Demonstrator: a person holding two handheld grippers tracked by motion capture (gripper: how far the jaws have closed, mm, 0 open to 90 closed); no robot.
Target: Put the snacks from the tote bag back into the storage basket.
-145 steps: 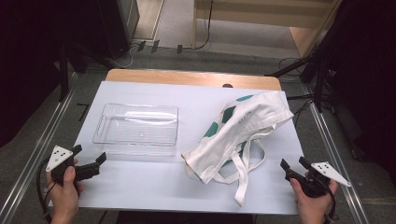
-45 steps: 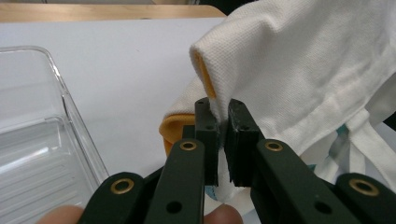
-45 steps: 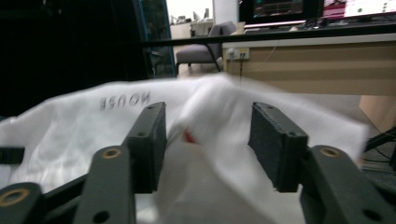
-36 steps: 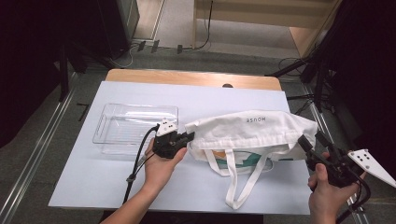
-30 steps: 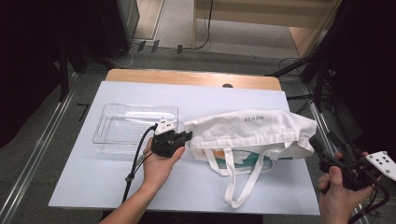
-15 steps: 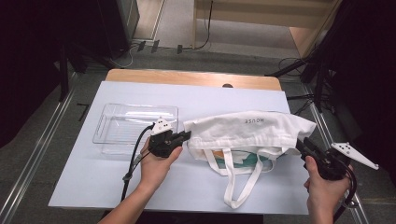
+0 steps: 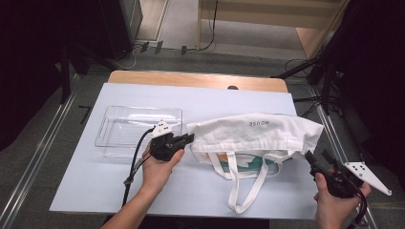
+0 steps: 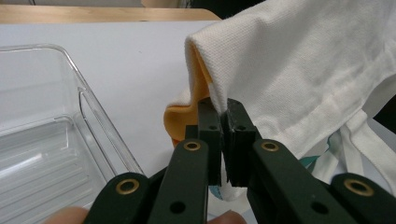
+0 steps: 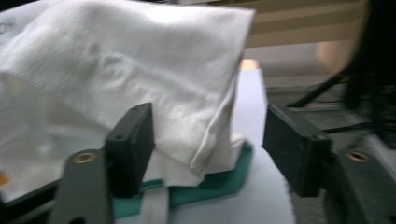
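A white tote bag point(image 7: 253, 131) lies on the table point(image 7: 200, 100) beside a clear tray point(image 7: 136, 131). The left gripper point(image 8: 223, 123) pinches its left hem; the right gripper point(image 9: 208, 149) gapes wide at the other corner. The cloth looks light and floppy, best held by hems.

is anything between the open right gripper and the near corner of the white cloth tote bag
Nothing visible does. The right gripper is open around the corner of the white cloth tote bag, with only bare gaps beside its edge.

Left tongs point(image 7: 189, 139) clamped tight; right tongs point(image 7: 315, 159) spread wide, hand low
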